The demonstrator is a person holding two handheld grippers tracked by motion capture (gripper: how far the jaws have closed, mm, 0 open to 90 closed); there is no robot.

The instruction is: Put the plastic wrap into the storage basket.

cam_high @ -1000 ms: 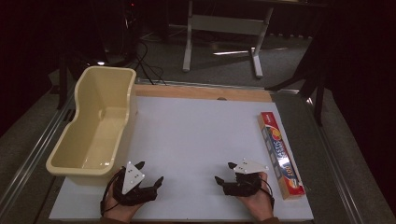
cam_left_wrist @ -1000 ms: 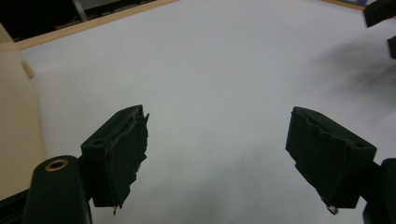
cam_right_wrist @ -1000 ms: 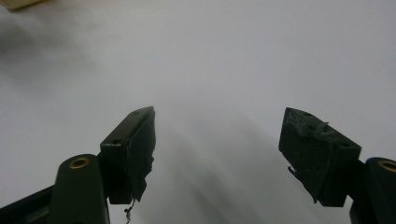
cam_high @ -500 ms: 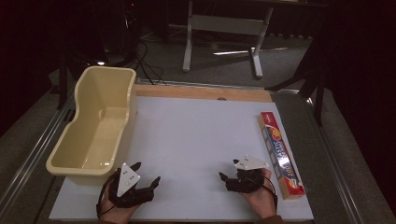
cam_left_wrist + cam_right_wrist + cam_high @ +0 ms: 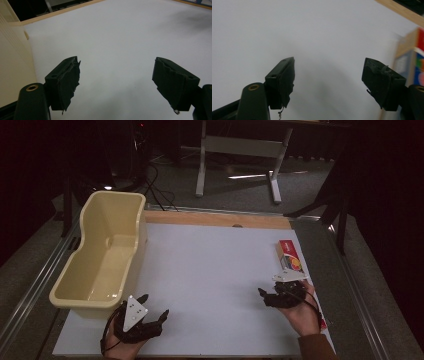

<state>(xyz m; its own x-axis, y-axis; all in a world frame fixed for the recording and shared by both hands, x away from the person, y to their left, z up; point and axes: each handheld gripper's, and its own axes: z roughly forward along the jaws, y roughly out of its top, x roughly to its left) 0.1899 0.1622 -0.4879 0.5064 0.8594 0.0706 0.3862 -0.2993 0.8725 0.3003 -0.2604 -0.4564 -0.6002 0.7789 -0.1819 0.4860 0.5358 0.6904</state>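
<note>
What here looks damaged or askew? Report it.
The black padding on both grippers is frayed: torn edges and loose threads hang from the left gripper's pads and the right gripper's pads. The cream tub and long box look intact on the white table.

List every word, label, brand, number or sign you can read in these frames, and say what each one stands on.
No text can be read.
Long box at the table's right edge: red, orange and blue print on its top, too small in the high view and too blurred in the right gripper view.
Cream tub: no marking seen.
Right gripper: no marking seen.
</note>
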